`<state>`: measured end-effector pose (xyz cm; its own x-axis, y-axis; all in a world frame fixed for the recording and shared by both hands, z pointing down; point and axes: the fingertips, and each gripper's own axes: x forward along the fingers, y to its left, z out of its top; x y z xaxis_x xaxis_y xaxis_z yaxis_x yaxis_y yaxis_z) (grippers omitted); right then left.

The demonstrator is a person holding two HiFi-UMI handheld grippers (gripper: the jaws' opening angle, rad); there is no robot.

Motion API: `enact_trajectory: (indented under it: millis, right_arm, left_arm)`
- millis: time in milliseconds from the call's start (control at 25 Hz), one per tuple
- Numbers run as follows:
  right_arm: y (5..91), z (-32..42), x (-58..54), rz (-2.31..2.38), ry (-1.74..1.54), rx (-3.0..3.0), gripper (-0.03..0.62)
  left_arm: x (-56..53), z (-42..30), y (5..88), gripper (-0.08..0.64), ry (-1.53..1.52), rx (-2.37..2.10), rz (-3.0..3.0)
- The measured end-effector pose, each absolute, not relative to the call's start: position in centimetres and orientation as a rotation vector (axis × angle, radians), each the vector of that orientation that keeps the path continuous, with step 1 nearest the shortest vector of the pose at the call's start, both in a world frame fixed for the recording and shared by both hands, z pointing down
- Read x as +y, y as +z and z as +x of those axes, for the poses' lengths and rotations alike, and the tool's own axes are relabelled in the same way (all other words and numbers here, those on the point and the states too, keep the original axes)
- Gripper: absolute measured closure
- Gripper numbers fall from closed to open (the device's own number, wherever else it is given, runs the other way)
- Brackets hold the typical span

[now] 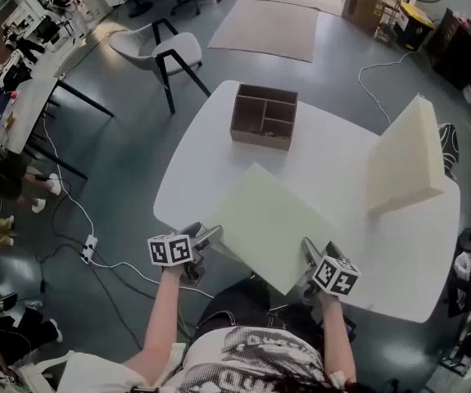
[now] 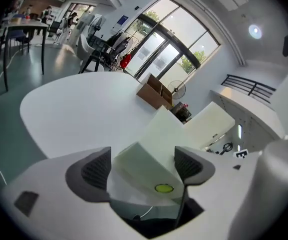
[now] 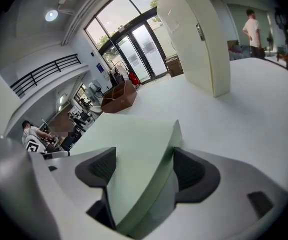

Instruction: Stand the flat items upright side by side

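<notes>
Two grippers sit at the near rim of the one white tabletop (image 1: 333, 150), each held in one of the person's hands. Left gripper (image 1: 210, 236) is at about 7 o'clock on the tabletop. Its jaws stand wide apart, and a corner of the pale green panel (image 1: 268, 223) lies between them. In the left gripper view a gap shows between that corner and one pad, so nothing is pinched. Right gripper (image 1: 307, 248) is at about 5 o'clock. Its jaws are also spread wide, around the same panel's near edge, and the pads do not visibly press on it.

Two flat foam panels are in sight. The pale green one lies flat at 6 o'clock, turned diamond-wise, its near corner hanging past the tabletop rim between the two grippers. The other, a cream panel (image 1: 405, 158), stands upright on one edge at about 3 o'clock, well apart from the green one.

One brown wooden box (image 1: 264, 117) with inner dividers sits at 12 o'clock near the far rim. The exact number of its compartments cannot be counted.

Beyond the tabletop, on the grey floor, one white chair (image 1: 174, 56) with black legs stands at 11 o'clock, and a beige rug (image 1: 268, 27) lies past the box at 12 o'clock
</notes>
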<state>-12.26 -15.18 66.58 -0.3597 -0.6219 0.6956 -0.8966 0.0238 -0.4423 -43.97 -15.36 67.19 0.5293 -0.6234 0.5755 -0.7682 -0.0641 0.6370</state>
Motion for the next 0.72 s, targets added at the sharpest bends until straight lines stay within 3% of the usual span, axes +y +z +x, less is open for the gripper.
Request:
enact_trajectory:
  millis: [720]
  right_arm:
    - [67.2, -12.2, -17.1, 1.506, 1.293, -2.052, 0.222]
  left_arm:
    - [-17.0, -43.3, 65.9, 0.167, 0.055, -1.065, 1.875]
